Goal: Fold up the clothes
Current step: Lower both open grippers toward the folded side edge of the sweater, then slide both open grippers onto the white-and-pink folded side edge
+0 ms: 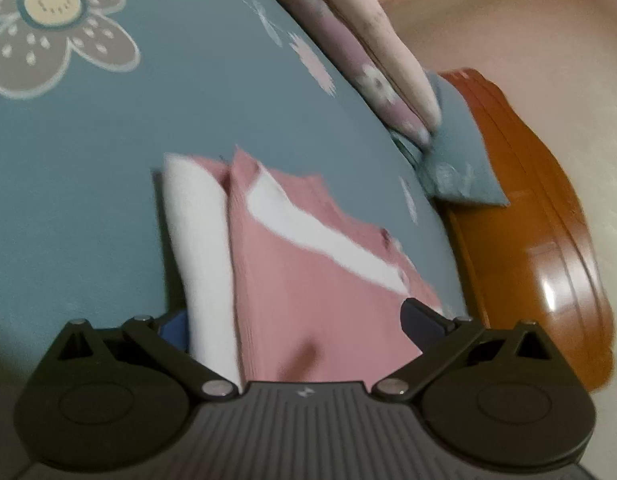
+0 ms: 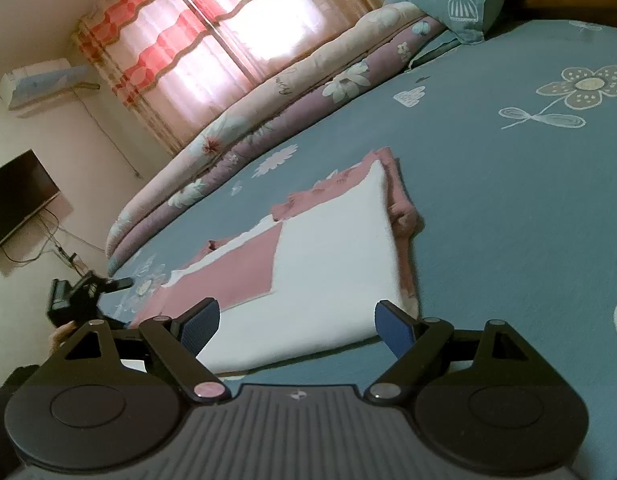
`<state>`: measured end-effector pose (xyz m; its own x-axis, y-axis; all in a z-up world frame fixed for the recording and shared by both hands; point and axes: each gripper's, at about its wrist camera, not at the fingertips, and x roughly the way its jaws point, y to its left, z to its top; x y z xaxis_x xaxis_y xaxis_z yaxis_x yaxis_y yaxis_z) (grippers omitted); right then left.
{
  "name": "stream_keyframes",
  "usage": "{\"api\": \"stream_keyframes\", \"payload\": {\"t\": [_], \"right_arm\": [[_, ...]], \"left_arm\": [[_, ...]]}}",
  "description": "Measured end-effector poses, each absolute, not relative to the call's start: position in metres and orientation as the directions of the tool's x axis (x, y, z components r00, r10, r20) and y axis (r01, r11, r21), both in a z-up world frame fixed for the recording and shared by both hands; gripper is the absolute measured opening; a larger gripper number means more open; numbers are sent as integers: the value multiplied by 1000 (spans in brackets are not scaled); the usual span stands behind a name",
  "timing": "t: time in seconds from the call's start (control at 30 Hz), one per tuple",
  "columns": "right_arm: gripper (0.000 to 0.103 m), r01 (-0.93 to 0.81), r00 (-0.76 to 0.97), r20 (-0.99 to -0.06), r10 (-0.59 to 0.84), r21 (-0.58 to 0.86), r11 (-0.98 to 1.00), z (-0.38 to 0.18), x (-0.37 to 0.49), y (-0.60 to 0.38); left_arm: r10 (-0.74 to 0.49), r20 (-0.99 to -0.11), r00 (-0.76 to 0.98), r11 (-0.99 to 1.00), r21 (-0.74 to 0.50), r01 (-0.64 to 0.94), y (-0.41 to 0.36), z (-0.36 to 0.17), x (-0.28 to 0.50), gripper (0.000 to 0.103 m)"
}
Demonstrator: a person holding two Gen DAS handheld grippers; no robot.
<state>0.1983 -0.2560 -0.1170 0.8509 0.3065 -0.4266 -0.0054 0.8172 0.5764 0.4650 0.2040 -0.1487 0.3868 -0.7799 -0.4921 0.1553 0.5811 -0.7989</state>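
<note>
pink-and-white garment (image 2: 332, 256) lies half folded near the bed (image 2: 508, 208)'s foot edge. right gripper (image 2: 296, 328) jaws wide, empty, lined up on its hem; left gripper (image 1: 304, 336) jaws wide around cloth, grip unclear.

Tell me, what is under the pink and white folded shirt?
The pink and white folded cloth garment lies flat on the blue flower-print bedsheet. Anything tucked between its layers or beneath it is covered and cannot be seen.
</note>
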Motion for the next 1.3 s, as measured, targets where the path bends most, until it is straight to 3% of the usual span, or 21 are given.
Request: {"api": "stream_keyframes", "payload": {"t": [0.17, 0.37, 0.77, 0.87, 1.1, 1.3], "right_arm": [[88, -37, 842, -438, 315, 536, 843, -112, 204, -255], [88, -82, 826, -443, 350, 519, 851, -103, 235, -269], [89, 75, 727, -518, 451, 713, 697, -141, 357, -364], [95, 35, 711, -470, 524, 768, 640, -152, 375, -366], [97, -8, 660, -480, 578, 764, 645, -155, 427, -340], [97, -79, 594, -476, 648, 767, 636, -157, 403, -337]], "left_arm": [[-796, -505, 333, 587, -777, 226, 195, -148, 445, 102], [-811, -467, 353, 543, -825, 155, 189, -155, 479, 102], [-777, -565, 277, 625, -744, 236, 165, -144, 491, 102], [-769, -582, 265, 637, -735, 233, 162, -141, 494, 102], [-782, -564, 267, 619, -756, 215, 170, -143, 490, 102], [-793, -547, 267, 603, -766, 222, 177, -144, 487, 102]]}}
